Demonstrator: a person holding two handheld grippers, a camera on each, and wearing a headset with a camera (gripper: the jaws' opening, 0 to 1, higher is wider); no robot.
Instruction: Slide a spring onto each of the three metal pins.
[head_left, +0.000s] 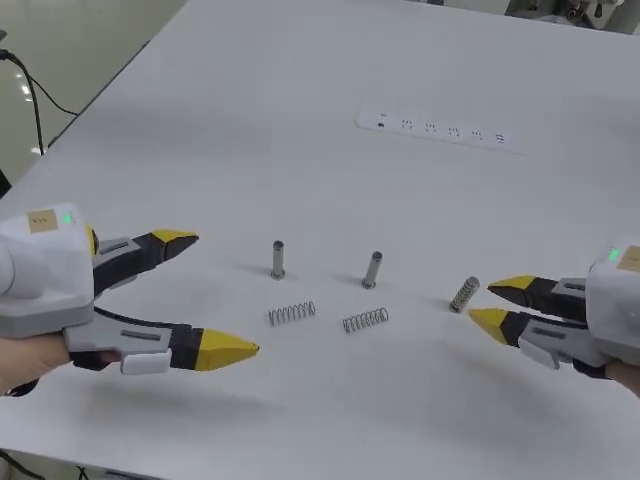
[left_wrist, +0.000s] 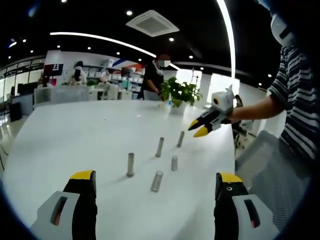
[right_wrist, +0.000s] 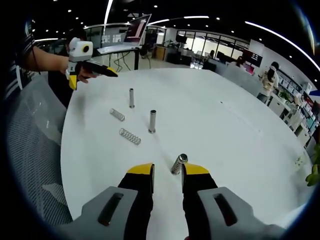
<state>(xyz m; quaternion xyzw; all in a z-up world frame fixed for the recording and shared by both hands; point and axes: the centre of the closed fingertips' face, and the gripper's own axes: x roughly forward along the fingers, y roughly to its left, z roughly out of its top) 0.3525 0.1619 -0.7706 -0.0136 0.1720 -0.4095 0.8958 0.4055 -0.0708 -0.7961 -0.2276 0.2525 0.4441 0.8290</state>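
We hold the left gripper (head_left: 215, 293) wide open and empty, the right gripper (head_left: 490, 303) narrowly parted, empty, just beside the spring-clad pin (head_left: 464, 294). Two loose springs (head_left: 292, 313) lie before two bare upright pins (head_left: 278, 258), with a power strip (head_left: 440, 130) farther back

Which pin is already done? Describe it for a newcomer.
On the white table, find the yellow-tipped right gripper. Just ahead of it stands a metal pin. Unlike the two bare pins further left, it wears a coiled wire spring.

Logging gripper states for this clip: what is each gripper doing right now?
Left gripper: wide open, empty.
Right gripper: slightly open, empty, tips beside the spring-covered pin.
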